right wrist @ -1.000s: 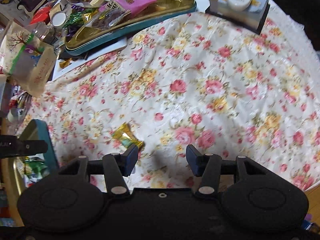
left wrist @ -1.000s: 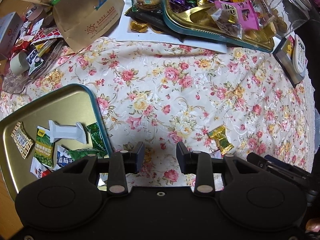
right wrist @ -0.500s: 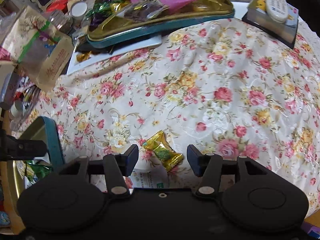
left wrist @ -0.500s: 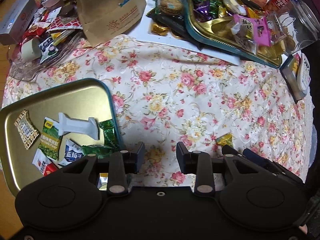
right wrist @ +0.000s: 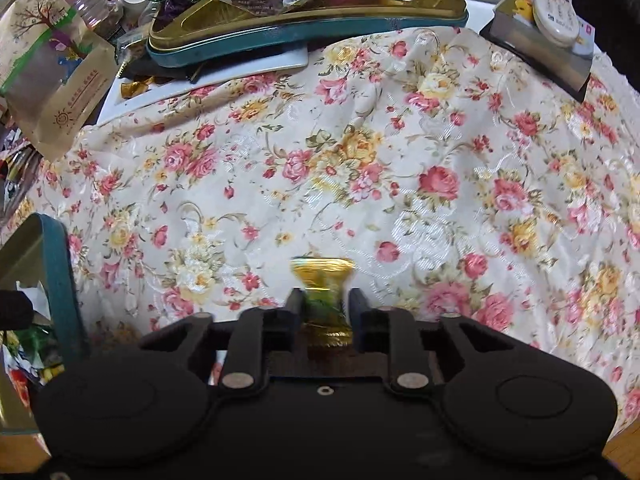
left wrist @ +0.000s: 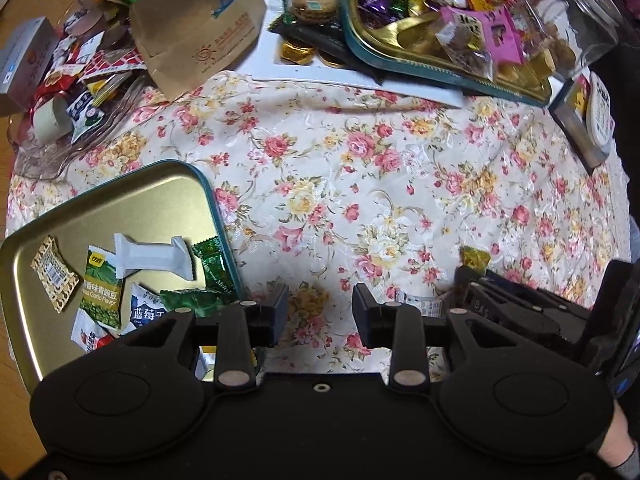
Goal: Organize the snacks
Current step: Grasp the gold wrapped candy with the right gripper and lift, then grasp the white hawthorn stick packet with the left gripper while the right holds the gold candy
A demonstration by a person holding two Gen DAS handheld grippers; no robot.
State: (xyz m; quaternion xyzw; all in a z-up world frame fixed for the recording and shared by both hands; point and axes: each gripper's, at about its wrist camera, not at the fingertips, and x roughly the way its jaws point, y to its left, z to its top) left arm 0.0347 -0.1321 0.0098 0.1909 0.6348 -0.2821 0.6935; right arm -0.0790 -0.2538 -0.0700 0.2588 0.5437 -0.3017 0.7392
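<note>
The jaws of the right gripper (right wrist: 323, 305) are clenched on the gold-wrapped candy (right wrist: 325, 292), just above the floral cloth (right wrist: 400, 152) on the desk; its long axis runs along the fingers, its flared twisted end pointing away from the camera. The left gripper (left wrist: 321, 308) hangs released and empty beside the gold tray (left wrist: 132, 192) of snack packets.

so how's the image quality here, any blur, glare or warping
Right wrist view: the gold candy pinched in the right tongs is slightly smeared, the cloth sharp. Left wrist view: sharp, soft glare on the gold tin tray. Both views bend towards the edges.
</note>
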